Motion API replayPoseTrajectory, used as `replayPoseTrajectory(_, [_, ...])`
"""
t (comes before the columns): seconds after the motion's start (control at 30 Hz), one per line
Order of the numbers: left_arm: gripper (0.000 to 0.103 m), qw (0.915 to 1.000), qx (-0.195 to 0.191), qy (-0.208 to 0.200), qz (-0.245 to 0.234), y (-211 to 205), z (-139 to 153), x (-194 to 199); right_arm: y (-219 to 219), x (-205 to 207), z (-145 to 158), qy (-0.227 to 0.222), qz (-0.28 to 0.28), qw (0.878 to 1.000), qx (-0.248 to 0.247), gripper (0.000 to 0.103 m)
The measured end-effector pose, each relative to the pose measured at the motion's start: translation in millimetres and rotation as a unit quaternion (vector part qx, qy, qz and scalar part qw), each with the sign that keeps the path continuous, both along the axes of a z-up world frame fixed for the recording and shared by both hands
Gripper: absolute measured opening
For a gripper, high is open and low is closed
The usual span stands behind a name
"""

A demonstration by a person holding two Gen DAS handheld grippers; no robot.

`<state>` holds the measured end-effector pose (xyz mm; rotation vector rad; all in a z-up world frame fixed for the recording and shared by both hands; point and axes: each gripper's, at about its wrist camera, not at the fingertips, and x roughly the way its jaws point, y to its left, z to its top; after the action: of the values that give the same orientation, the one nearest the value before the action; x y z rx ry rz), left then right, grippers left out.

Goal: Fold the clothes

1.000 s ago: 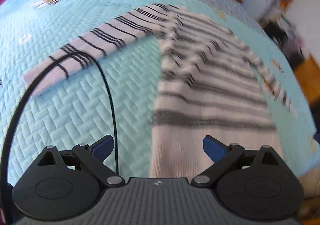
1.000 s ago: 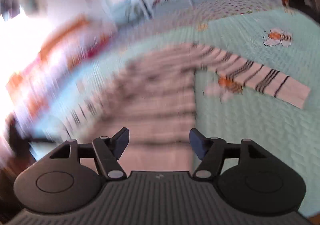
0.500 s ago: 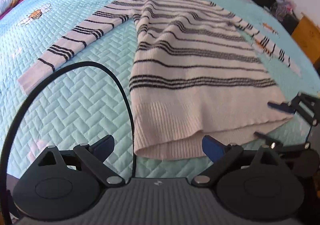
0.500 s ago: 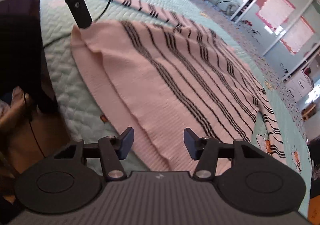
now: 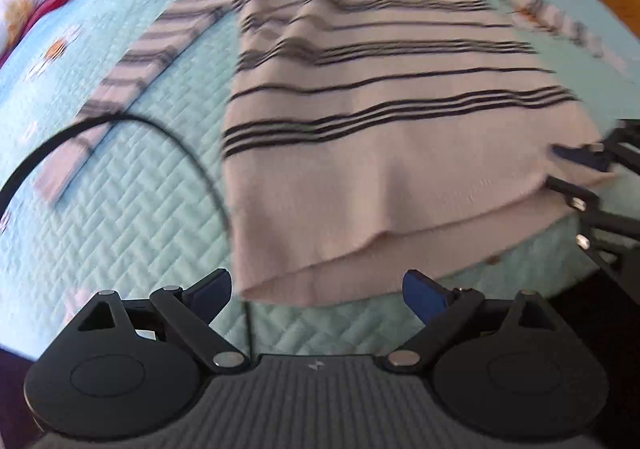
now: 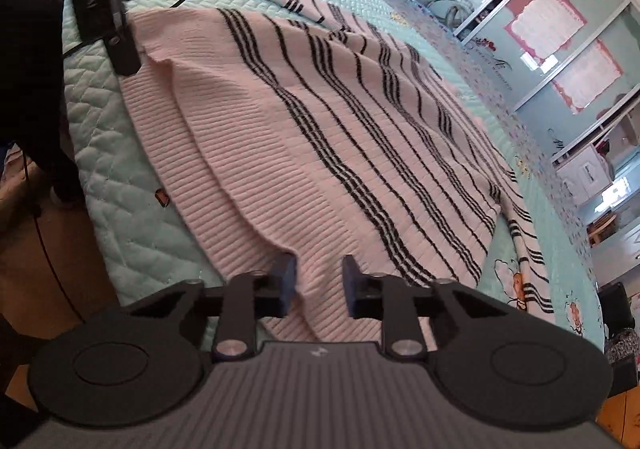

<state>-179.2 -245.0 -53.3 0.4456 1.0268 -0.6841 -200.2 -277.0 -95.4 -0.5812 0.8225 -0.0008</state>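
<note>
No legible writing showed — the right gripper (image 6: 319,283) tilted downward, fingers closing around the striped sweater's (image 6: 328,137) near hem; the left gripper (image 5: 316,291) hovered wide open.

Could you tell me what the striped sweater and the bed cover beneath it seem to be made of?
Striped sweater: apparently a soft matte knit, judging by the ribbed rows along its hem. Bed cover: looks like quilted fabric, perhaps cotton, with stitched zigzag padding and a slight sheen.
</note>
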Motion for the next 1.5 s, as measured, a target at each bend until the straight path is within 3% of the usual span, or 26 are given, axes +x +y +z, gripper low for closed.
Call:
replayPoseTrajectory(0.1, [0.095,0.9991,-0.039,-0.015,-0.008,2,2,-6,-4,-4,6,-0.009,-0.009,1.000,0.024,0.012])
replayPoseTrajectory(0.17, [0.094,0.9990,-0.021,-0.039,-0.005,-4,-6,-5,-8,-4,10,-0.014,-0.020,0.998,0.054,0.008])
replayPoseTrajectory(0.23, [0.085,0.9987,-0.007,-0.049,-0.014,-7,-14,-4,-12,-4,13,-0.019,-0.031,0.996,0.076,0.008])
replayPoseTrajectory(0.3, [0.083,0.9980,0.006,-0.058,-0.024,-11,-21,-3,-16,-4,14,-0.023,-0.043,0.994,0.095,0.008])
replayPoseTrajectory(0.4, [0.078,0.9934,0.021,-0.098,-0.056,-13,-28,-9,-21,-5,15,-0.029,-0.056,0.991,0.118,0.008])
replayPoseTrajectory(0.5, [0.055,0.9873,0.028,-0.131,-0.085,-18,-29,-15,-23,-6,12,-0.028,-0.062,0.989,0.131,0.009])
replayPoseTrajectory(0.57, [0.035,0.9843,0.032,-0.142,-0.099,-20,-29,-17,-23,-7,11,-0.027,-0.067,0.988,0.138,0.009])
replayPoseTrajectory(0.6, [0.017,0.9828,0.033,-0.148,-0.106,-21,-29,-18,-24,-8,10,-0.027,-0.069,0.987,0.141,0.009])
replayPoseTrajectory(0.63, [0.006,0.9826,0.035,-0.148,-0.106,-21,-29,-17,-24,-9,10,-0.029,-0.071,0.987,0.144,0.009])
replayPoseTrajectory(0.67, [0.003,0.9828,0.039,-0.152,-0.098,-21,-29,-16,-25,-10,11,-0.032,-0.073,0.986,0.146,0.009])
replayPoseTrajectory(0.83, [0.002,0.9846,0.013,-0.162,-0.064,-13,-9,-12,-31,-19,16,-0.052,-0.089,0.983,0.153,0.006])
replayPoseTrajectory(0.97, [0.002,0.9808,-0.041,-0.168,-0.089,-9,30,-28,-41,-36,35,-0.080,-0.102,0.978,0.163,0.003])
replayPoseTrajectory(1.07, [0.002,0.9761,-0.047,-0.178,-0.115,-14,42,-37,-50,-47,49,-0.093,-0.111,0.975,0.168,0.003])
replayPoseTrajectory(1.27, [0.002,0.9769,-0.014,-0.160,-0.141,-22,23,-50,-56,-60,53,-0.082,-0.104,0.978,0.163,0.003])
replayPoseTrajectory(1.5, [0.002,0.9851,0.017,-0.116,-0.126,-29,-13,-38,-57,-54,30,-0.046,-0.105,0.982,0.150,0.003])
